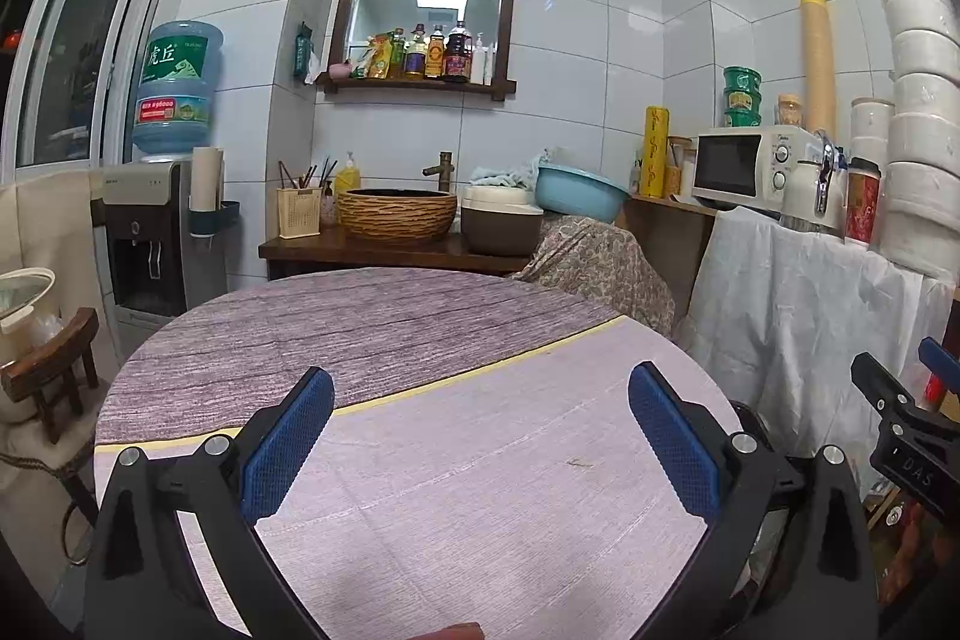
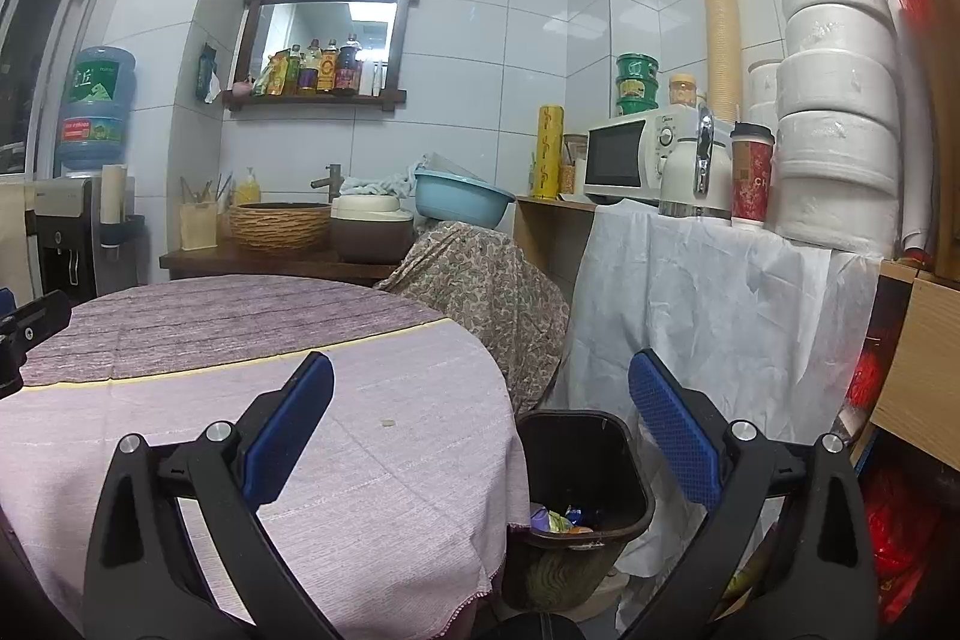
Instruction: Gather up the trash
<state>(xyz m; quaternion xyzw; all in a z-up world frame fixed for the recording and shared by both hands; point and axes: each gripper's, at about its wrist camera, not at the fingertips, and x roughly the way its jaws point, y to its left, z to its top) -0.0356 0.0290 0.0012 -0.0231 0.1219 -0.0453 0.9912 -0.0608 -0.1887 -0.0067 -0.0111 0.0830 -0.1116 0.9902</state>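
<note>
A dark brown trash bin (image 2: 585, 466) stands on the floor beside the round table's right edge, with colourful wrappers (image 2: 561, 520) at its bottom. My right gripper (image 2: 480, 403) is open and empty, held above the table edge and the bin. My left gripper (image 1: 480, 403) is open and empty over the round table (image 1: 420, 328), which has a purple-grey cloth. A small crumb (image 2: 389, 423) lies on the cloth in the right wrist view, and a small dark speck (image 1: 579, 462) in the left wrist view. The right gripper also shows at the right edge of the left wrist view (image 1: 900, 400).
Behind the table is a counter with a woven basin (image 1: 396, 214), a brown pot (image 1: 501, 226) and a blue bowl (image 1: 579, 193). A white-draped shelf (image 2: 720, 292) holds a microwave (image 2: 636, 157), a kettle, a red cup and stacked white rolls. A water dispenser (image 1: 150, 232) and a wooden stool (image 1: 51, 370) stand left.
</note>
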